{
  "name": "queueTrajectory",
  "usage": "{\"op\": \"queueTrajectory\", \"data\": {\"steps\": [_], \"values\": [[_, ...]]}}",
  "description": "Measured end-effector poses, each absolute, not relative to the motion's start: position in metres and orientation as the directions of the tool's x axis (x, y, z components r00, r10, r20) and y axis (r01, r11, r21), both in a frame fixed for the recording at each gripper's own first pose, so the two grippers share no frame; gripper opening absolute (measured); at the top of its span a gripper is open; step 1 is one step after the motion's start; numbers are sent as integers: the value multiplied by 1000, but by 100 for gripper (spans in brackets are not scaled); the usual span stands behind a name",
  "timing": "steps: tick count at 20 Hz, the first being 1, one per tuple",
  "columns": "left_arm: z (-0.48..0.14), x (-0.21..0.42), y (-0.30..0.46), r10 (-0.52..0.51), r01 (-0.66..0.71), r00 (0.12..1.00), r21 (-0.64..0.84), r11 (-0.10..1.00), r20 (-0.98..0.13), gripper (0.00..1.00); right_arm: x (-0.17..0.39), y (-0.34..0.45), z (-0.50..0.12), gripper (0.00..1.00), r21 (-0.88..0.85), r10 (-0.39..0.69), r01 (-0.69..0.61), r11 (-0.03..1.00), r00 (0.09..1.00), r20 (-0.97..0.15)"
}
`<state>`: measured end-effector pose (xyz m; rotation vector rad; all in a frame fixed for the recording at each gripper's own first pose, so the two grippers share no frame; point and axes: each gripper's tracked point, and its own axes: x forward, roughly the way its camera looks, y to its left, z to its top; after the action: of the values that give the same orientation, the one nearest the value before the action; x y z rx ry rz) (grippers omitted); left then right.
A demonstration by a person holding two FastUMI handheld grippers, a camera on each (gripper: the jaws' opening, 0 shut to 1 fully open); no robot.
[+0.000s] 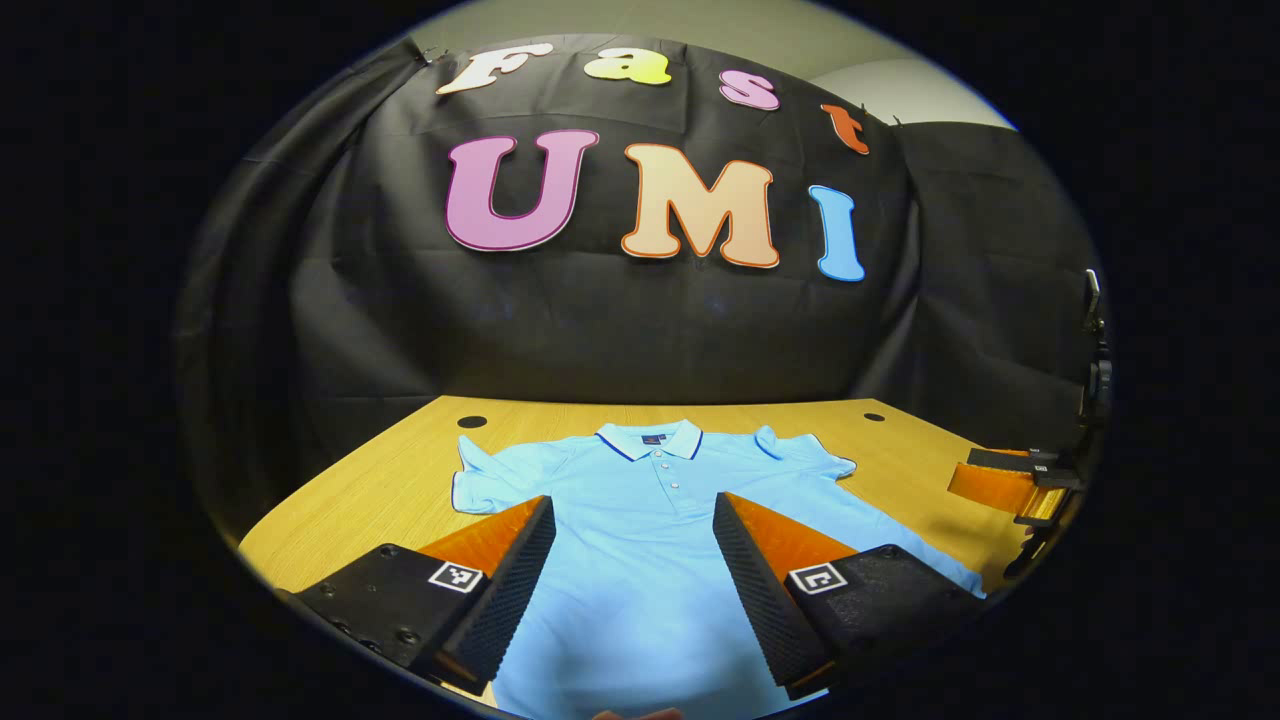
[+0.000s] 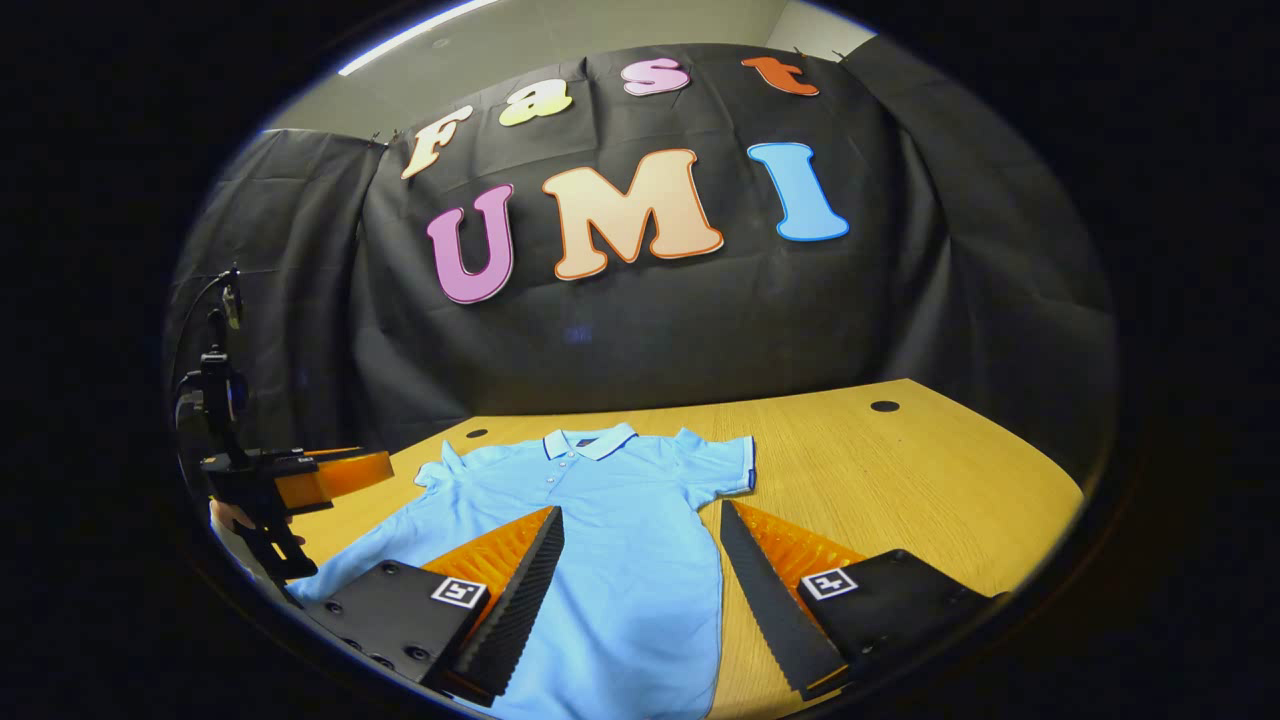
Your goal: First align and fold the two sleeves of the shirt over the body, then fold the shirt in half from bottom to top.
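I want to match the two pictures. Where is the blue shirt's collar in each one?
Left gripper view: the dark-edged collar of the light blue short-sleeved polo shirt sits just above the middle, between and beyond the gripper's two fingers.
Right gripper view: the collar sits left of the middle, above that gripper's left finger.
Shared landmark: the small round dark hole in the wooden table, up and left of the collar.

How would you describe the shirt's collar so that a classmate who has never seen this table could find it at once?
Start at the light wooden table, where a pale blue short-sleeved polo shirt lies flat. Follow the shirt to its far end, nearest the black cloth wall. The collar sits there between the two spread sleeves, edged with a thin dark line, above a short row of small buttons.
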<state>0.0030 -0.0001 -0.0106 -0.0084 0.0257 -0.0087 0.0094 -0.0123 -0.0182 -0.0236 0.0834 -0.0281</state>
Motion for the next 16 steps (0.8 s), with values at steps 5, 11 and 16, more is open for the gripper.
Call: {"op": "queueTrajectory", "data": {"steps": [5,11,16], "values": [[-16,2,2,-6,5,999,-11,1000,-38,95,17,-18,-25,98,-39,-39,34,999,991,-129],[-24,-1,10,9,-10,998,-15,1000,-59,95,38,-28,-26,98,-34,-13,6,999,976,-216],[-26,-4,17,24,-24,998,-5,1000,-61,95,68,-49,-20,98,-3,-13,13,1000,959,-282]]}}
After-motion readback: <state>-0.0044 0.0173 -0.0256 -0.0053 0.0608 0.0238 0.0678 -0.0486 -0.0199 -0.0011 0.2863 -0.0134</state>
